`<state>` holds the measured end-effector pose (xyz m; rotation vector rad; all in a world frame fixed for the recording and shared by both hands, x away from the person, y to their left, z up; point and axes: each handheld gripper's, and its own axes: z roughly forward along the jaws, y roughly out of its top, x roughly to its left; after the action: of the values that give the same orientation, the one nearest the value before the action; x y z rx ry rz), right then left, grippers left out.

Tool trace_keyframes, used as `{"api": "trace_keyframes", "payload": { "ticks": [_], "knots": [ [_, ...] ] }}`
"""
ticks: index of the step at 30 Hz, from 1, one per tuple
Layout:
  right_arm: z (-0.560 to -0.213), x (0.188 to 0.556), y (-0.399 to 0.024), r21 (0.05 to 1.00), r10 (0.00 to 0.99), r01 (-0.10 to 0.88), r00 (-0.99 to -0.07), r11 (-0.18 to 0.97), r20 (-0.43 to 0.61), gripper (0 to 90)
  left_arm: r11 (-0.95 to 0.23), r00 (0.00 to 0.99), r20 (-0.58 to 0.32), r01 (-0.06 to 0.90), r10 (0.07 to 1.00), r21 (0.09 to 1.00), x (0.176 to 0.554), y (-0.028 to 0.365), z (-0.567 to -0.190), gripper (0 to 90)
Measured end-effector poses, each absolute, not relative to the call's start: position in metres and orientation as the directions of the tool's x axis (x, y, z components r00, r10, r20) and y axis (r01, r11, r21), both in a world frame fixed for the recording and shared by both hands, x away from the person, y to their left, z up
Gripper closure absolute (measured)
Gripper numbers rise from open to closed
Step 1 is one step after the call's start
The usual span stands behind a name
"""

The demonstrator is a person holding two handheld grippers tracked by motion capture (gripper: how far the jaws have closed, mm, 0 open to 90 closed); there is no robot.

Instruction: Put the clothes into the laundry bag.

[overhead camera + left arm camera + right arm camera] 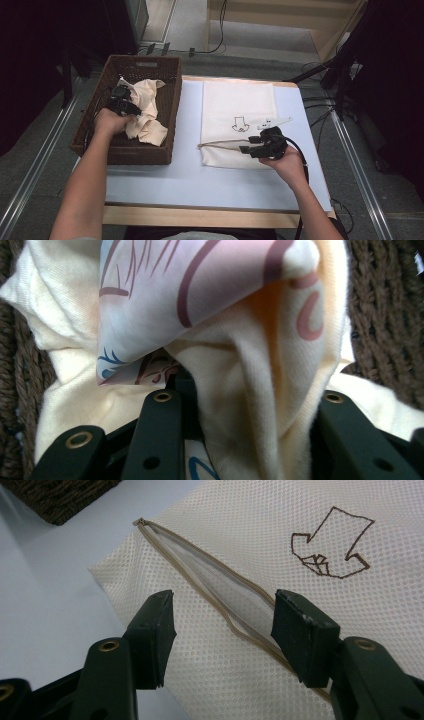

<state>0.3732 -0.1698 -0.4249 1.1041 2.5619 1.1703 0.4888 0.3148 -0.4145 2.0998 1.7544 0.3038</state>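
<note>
Your desk (150, 180), covered in pale blue-white, takes up the middle of the high view. At its left edge stands the brown woven basket (167, 107), reaching up toward the upper left of the frame. Right of it, in the centre, the cream mesh bag (235, 100) lies flat on the desk, a small brown arrow drawing (240, 124) on its face and its zipper opening (220, 587) gaping slightly along the lower edge.

Inside the basket sits the crumpled cream cloth (147, 112). In the left gripper view it shows a white panel with pink and blue printed lines, bunched up close to the camera.

Your left tongs (122, 100) are down in the basket, in the upper left of the high view. A thick fold of the cloth runs down between the two jaws, which stand partly closed and press it from both sides.

Your right tongs (250, 145) hover at the bag's lower edge, just right of centre. Their jaws stand wide apart, one on each side of the zipper opening, with nothing gripped.
</note>
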Motion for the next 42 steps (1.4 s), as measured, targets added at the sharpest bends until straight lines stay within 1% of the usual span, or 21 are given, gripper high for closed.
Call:
{"api": "trace_keyframes", "payload": {
  "ticks": [4,7,9,14,18,25,28,31,34,36,39,42],
  "knots": [
    [-0.424,0.373,-0.172,0.698,0.663,0.571,-0.726,0.431,0.185,43.8,-0.104,0.200,-0.175,0.889,0.964,0.447,0.491,0.319,-0.407,64.8],
    [-0.423,0.373,-0.176,0.703,0.672,0.576,-0.717,0.418,0.188,43.8,-0.105,0.248,-0.220,0.852,0.943,0.514,0.488,0.318,-0.393,65.5],
    [-0.423,0.373,-0.178,0.707,0.676,0.576,-0.713,0.411,0.188,43.7,-0.074,0.264,-0.275,0.831,0.925,0.551,0.487,0.318,-0.380,65.8],
    [-0.423,0.374,-0.180,0.704,0.684,0.583,-0.704,0.406,0.189,43.7,-0.136,0.317,-0.224,0.805,0.922,0.577,0.485,0.315,-0.358,66.0],
    [-0.423,0.374,-0.180,0.706,0.682,0.579,-0.707,0.408,0.185,43.7,-0.127,0.335,-0.246,0.787,0.910,0.603,0.481,0.317,-0.340,66.1],
    [-0.422,0.374,-0.182,0.707,0.687,0.584,-0.701,0.399,0.191,45.1,-0.167,0.395,-0.220,0.739,0.892,0.653,0.471,0.315,-0.303,66.1],
    [-0.422,0.375,-0.182,0.709,0.687,0.584,-0.700,0.395,0.194,45.4,-0.162,0.407,-0.227,0.725,0.884,0.670,0.467,0.315,-0.288,66.1],
    [-0.423,0.375,-0.183,0.710,0.686,0.582,-0.701,0.396,0.193,45.3,-0.188,0.432,-0.211,0.712,0.877,0.677,0.463,0.312,-0.274,66.2],
    [-0.423,0.376,-0.183,0.710,0.687,0.584,-0.700,0.393,0.196,45.5,-0.205,0.461,-0.213,0.699,0.861,0.685,0.458,0.310,-0.259,66.1],
    [-0.422,0.376,-0.184,0.712,0.684,0.586,-0.701,0.387,0.204,47.9,-0.220,0.489,-0.218,0.688,0.844,0.692,0.456,0.309,-0.251,66.1],
    [-0.422,0.376,-0.186,0.717,0.680,0.584,-0.701,0.379,0.212,48.7,-0.256,0.532,-0.208,0.668,0.821,0.698,0.452,0.309,-0.240,66.1],
    [-0.422,0.376,-0.187,0.718,0.688,0.585,-0.696,0.377,0.205,47.5,-0.261,0.532,-0.201,0.667,0.823,0.697,0.448,0.307,-0.230,66.1]
  ]
}}
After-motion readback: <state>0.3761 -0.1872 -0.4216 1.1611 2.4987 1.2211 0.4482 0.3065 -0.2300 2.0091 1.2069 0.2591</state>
